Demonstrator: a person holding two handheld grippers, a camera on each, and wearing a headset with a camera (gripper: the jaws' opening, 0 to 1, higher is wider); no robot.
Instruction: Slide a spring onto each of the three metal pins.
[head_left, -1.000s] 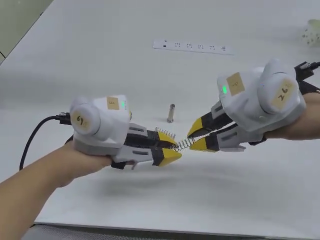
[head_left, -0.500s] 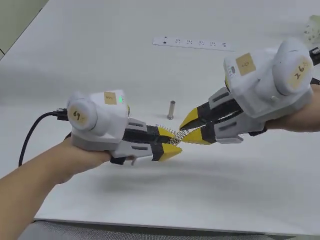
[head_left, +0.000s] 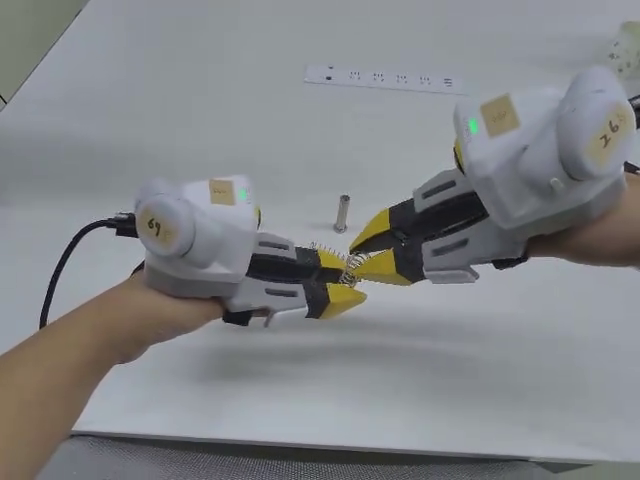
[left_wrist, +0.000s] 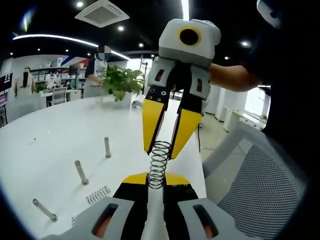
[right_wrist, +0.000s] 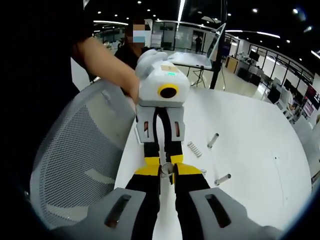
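— Where's the spring?
— The coiled silver metal spring (left_wrist: 159, 162) sits mid-frame above the white table (head_left: 200, 120), bridging both grippers.
— And the fingers?
— The left gripper (head_left: 342, 282) has its fingers (left_wrist: 134, 180) clamped on the near end. The right gripper (head_left: 365, 255) pinches the far end.
— Any writing?
— A tan sticker (head_left: 158, 228) on the left reads "69". The right one reads "26".

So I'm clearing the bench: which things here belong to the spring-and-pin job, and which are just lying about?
Job: coiled steel spring held between left gripper and right gripper; spare coiled spring; three grey metal pins.
Lying about: white power strip; green potted plant.
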